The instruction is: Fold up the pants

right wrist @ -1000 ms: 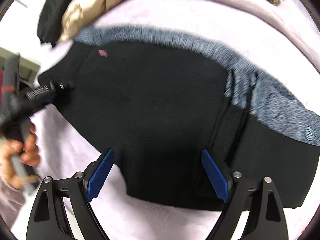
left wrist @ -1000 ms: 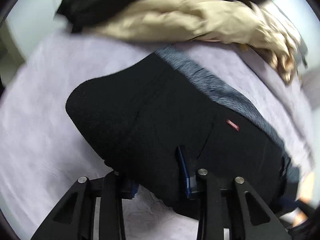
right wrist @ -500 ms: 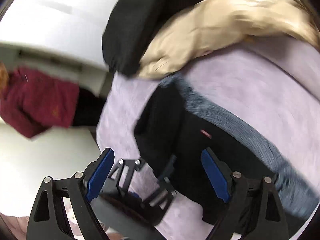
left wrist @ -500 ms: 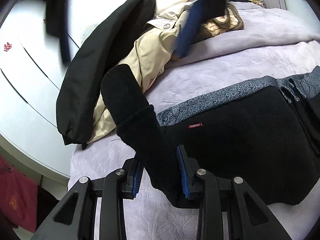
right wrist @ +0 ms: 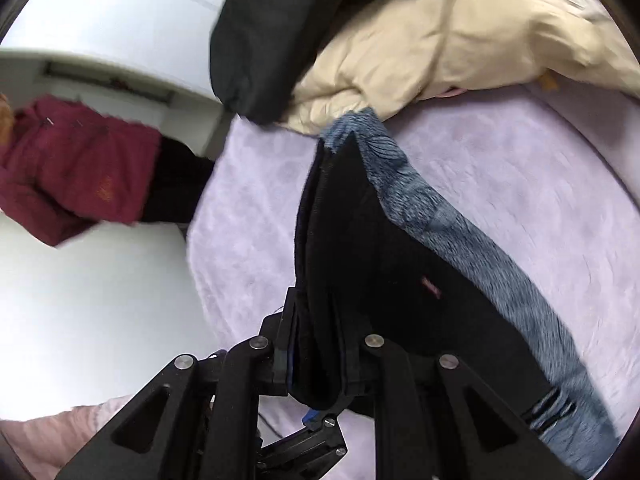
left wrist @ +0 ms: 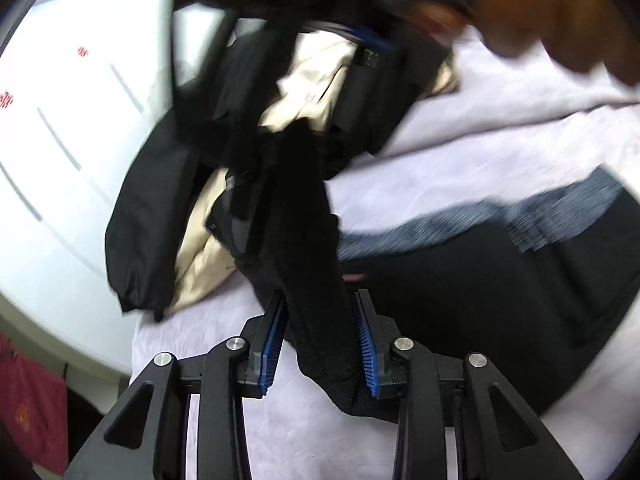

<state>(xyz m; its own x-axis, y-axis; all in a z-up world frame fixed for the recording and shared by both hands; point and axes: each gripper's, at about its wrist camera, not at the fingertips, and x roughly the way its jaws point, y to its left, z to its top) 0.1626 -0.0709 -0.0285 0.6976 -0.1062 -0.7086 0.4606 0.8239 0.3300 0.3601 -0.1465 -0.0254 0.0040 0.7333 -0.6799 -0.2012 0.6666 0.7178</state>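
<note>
Lying across the lilac bed cover (right wrist: pixel 500 168), the black pants (right wrist: pixel 392 288) show a blue-grey patterned lining (right wrist: pixel 452 224) along their far edge and a small red label (right wrist: pixel 431 287) on the dark cloth. The left tongs (left wrist: pixel 320 336) are closed on a raised fold of the pants (left wrist: pixel 312 248), the blue ribbed pads (left wrist: pixel 366 340) pressing the cloth from both sides. The right tongs (right wrist: pixel 316 356) are drawn narrow and pinch another black edge of the same garment, which stands up between the fingers. Beyond the pants a beige coat (right wrist: pixel 440 40) and a black jacket (right wrist: pixel 272 32) are heaped on the bed. A dark red garment (right wrist: pixel 76 168) hangs off to the side near the white wall. In the left view the scene is blurred, and the other gripper's frame and a hand (left wrist: pixel 560 12) fill the top
</note>
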